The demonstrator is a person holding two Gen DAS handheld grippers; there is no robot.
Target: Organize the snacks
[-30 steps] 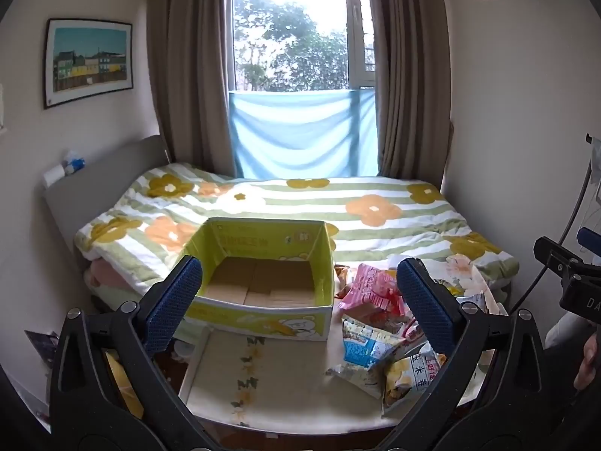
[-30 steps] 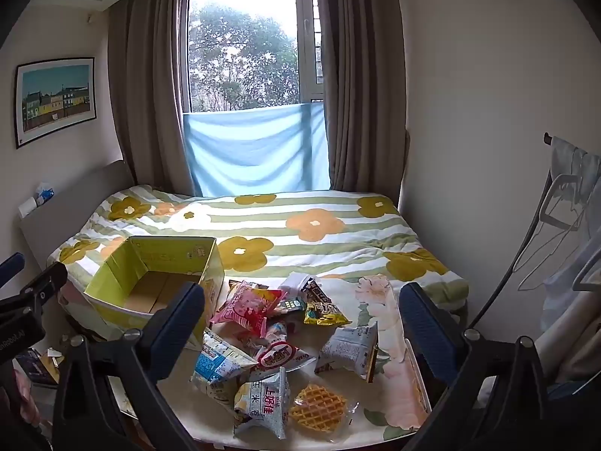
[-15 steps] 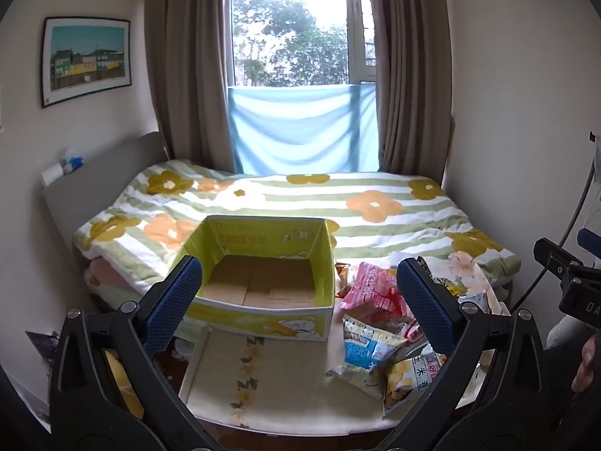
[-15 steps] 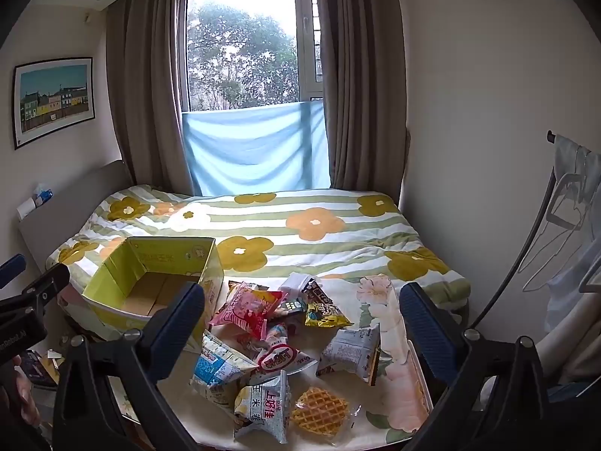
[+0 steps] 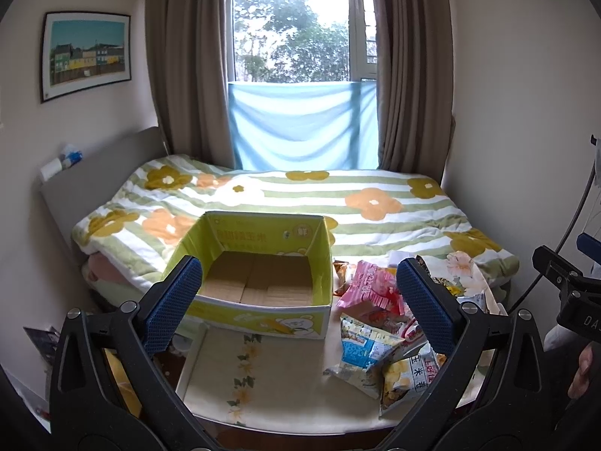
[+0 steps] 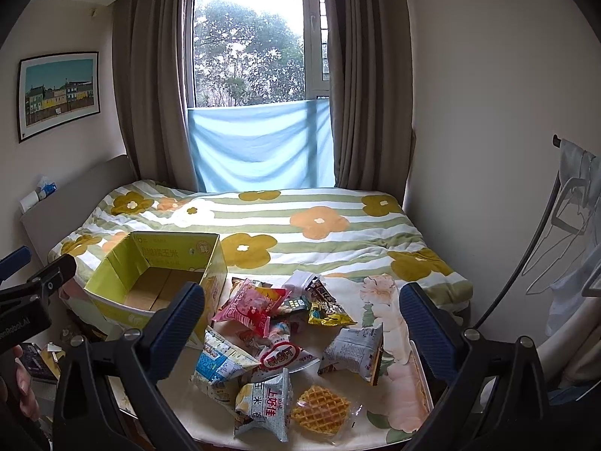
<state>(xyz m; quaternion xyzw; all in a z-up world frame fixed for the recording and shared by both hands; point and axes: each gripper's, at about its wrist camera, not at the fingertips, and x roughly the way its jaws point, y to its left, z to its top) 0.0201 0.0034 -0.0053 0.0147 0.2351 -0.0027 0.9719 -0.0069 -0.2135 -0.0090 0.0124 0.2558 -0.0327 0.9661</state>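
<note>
An empty yellow-green cardboard box [image 5: 263, 259] [image 6: 157, 263] stands open at the left of a low table [image 5: 263, 368]. To its right lies a loose pile of several snack packets: a pink bag [image 5: 370, 287] [image 6: 251, 306], a blue-and-white bag [image 5: 362, 349] [image 6: 219, 368], a white bag with red print [image 6: 265, 406], a wrapped waffle [image 6: 319, 411] and a grey packet [image 6: 355, 351]. My left gripper [image 5: 300, 304] hangs open in front of the box, holding nothing. Above the pile, my right gripper [image 6: 304, 327] is open and also holds nothing.
A bed with a flowered striped quilt [image 5: 300, 203] fills the room behind the table, under a curtained window. A clothes rack with hangers [image 6: 571, 203] stands at the right wall. Clutter lies on the floor [image 6: 37, 360] left of the table.
Both views have drifted slightly, with the scene sitting a little lower and closer. Nothing was picked up or moved on the table, and both grippers stay open.
</note>
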